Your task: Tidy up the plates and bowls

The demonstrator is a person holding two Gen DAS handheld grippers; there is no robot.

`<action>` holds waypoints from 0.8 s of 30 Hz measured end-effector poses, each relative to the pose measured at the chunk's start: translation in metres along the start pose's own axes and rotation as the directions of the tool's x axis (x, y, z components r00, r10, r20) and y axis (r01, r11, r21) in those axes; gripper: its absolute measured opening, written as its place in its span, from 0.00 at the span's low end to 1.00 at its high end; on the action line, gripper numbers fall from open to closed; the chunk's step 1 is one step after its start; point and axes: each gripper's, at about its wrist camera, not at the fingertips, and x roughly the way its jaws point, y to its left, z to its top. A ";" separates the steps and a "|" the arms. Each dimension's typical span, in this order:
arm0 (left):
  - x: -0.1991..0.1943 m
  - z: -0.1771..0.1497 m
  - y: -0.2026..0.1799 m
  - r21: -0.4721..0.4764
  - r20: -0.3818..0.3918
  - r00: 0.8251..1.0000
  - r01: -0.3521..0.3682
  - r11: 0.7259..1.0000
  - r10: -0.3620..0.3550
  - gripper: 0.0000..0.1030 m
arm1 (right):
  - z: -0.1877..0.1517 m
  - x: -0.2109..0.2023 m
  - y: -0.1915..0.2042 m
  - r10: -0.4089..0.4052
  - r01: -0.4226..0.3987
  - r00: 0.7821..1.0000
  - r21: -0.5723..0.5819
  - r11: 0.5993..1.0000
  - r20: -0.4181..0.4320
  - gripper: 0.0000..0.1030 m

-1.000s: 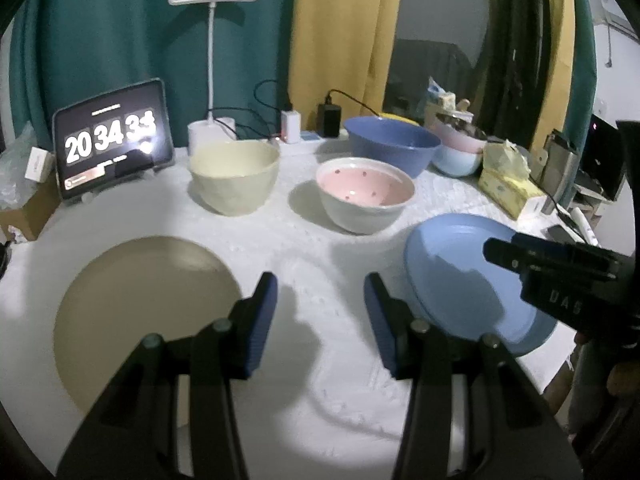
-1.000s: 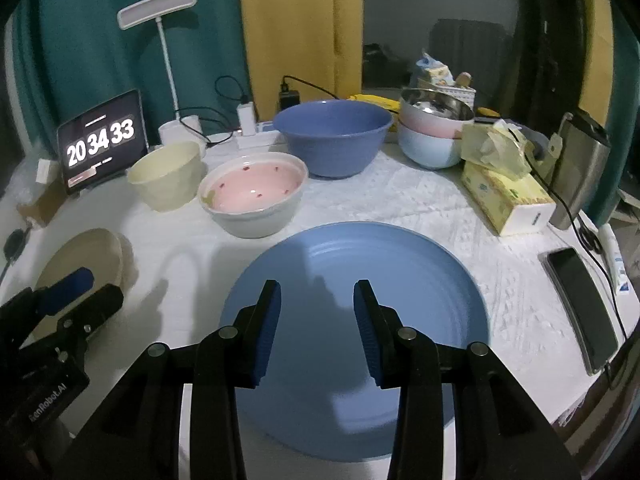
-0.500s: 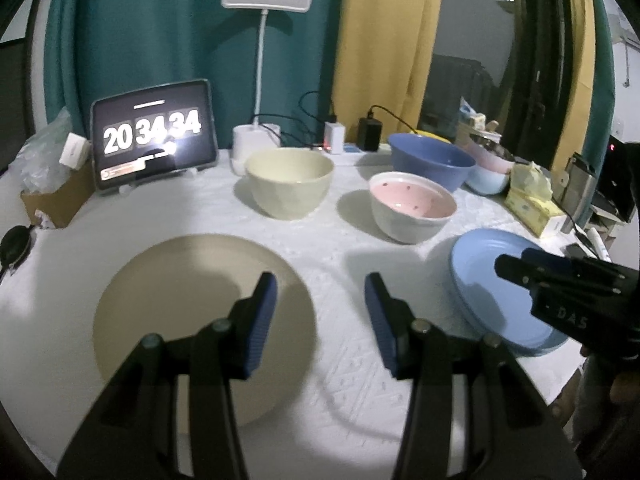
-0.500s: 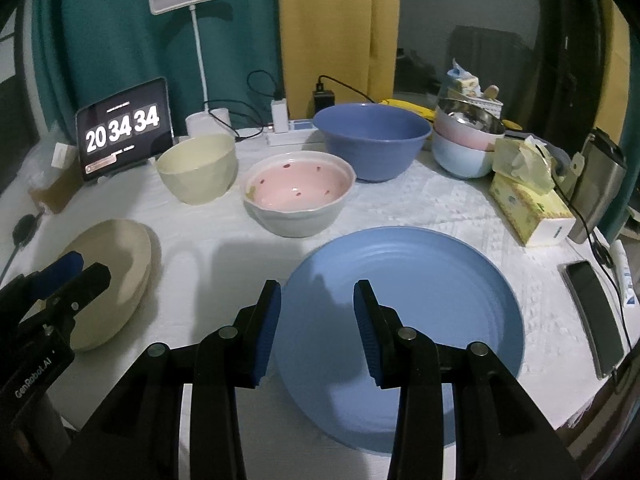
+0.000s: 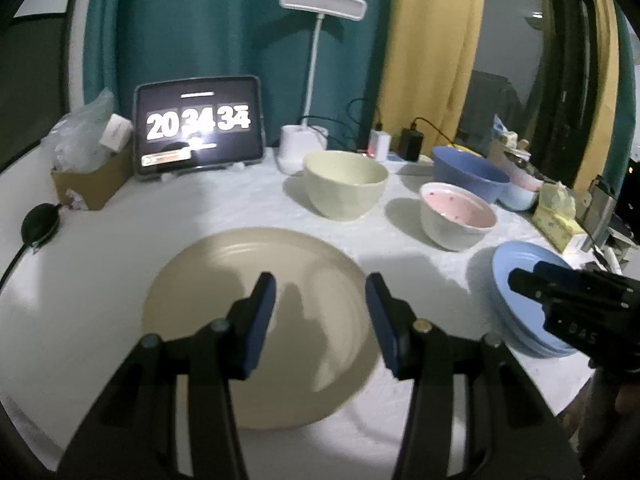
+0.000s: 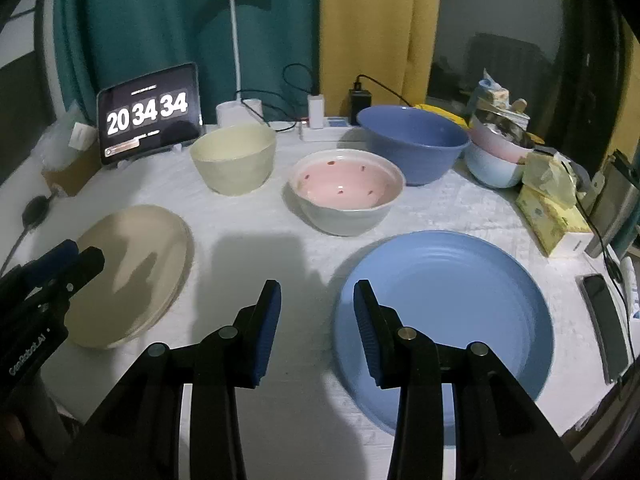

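Beige plastic, or perhaps matte ceramic, fills the middle of my left view: a beige plate (image 5: 256, 320) lying flat on the white tablecloth (image 5: 240, 208). My left gripper (image 5: 320, 320) hovers above the plate's near right portion, jaws apart and holding nothing. In my right view, the right gripper (image 6: 316, 320) also stands apart and empty, its right finger over the left rim of the blue plate (image 6: 444, 316), which fills the lower right of the frame, its left finger over bare cloth.

Three loose bowls sit across the upper middle of that view: a cream bowl (image 6: 234, 160) at left, a pink-lined bowl (image 6: 346, 196) at centre, a dark blue bowl (image 6: 412, 148) behind and to its right. Two more bowls appear nested at the far right, though the view there is cluttered.

I judge the step to be picking up a plate for stacking. A flat plate offers only its rim, so I should bring one finger low to the cloth, slide it under the near edge, clamp firmly, and lift level before carrying it onto the other plate.
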 end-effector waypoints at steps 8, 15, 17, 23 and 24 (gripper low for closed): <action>-0.002 -0.003 0.024 -0.021 0.002 1.000 -0.016 1.000 0.016 0.63 | 0.003 0.008 0.028 0.027 -0.027 1.000 -0.040 0.999 -0.016 0.39; 0.000 -0.007 0.047 -0.054 -0.006 0.998 -0.061 0.997 0.061 0.63 | 0.005 0.016 0.050 0.057 -0.059 0.998 -0.074 0.996 -0.032 0.39; 0.000 -0.007 0.054 -0.065 -0.005 0.997 -0.080 0.995 0.080 0.63 | 0.006 0.019 0.057 0.065 -0.068 0.997 -0.084 0.994 -0.036 0.39; 0.006 -0.008 0.076 -0.098 -0.019 0.992 -0.128 0.987 0.126 0.63 | 0.010 0.030 0.071 0.084 -0.090 0.995 -0.106 0.990 -0.055 0.39; 0.007 -0.008 0.080 -0.103 -0.023 0.991 -0.134 0.986 0.132 0.63 | 0.010 0.032 0.073 0.087 -0.093 0.995 -0.109 0.990 -0.058 0.39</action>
